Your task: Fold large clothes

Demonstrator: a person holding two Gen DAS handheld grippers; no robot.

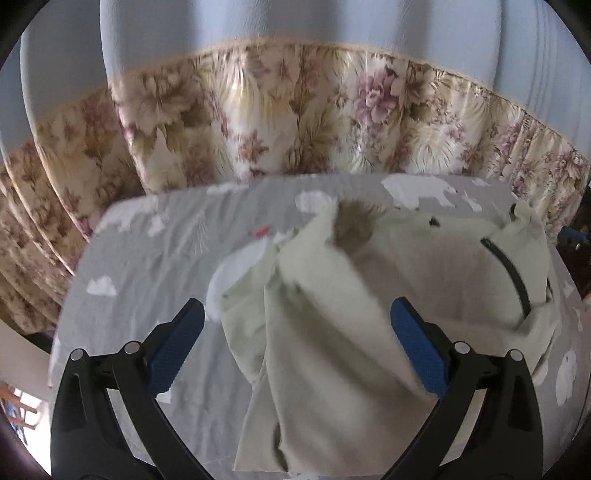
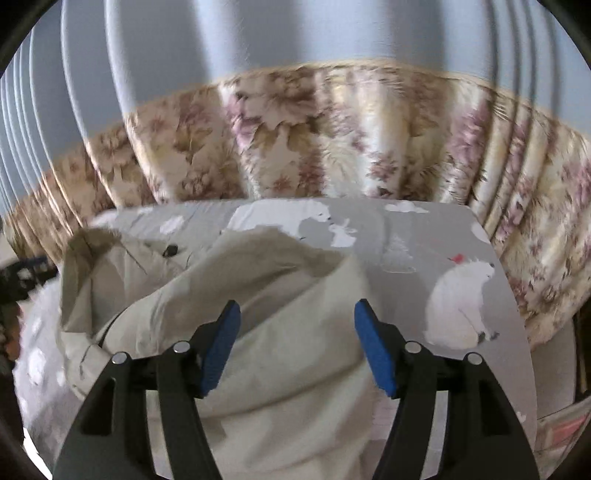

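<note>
A pale beige garment [image 1: 332, 317] with a black zipper [image 1: 511, 273] lies crumpled on a grey bear-print sheet [image 1: 155, 258]. In the left wrist view my left gripper [image 1: 297, 314] is open above the garment's left folds, its blue pads [image 1: 173, 350] spread on either side of the cloth. In the right wrist view the same garment [image 2: 258, 295] fills the left and centre, over the sheet [image 2: 406, 240]. My right gripper [image 2: 295, 314] is open above the garment's right edge, holding nothing.
A floral curtain [image 1: 295, 122] hangs behind the table's far edge, with a pale blue curtain [image 1: 295, 22] above it. It also shows in the right wrist view [image 2: 332, 140]. Dark objects [image 1: 572, 236] sit at the table's right side.
</note>
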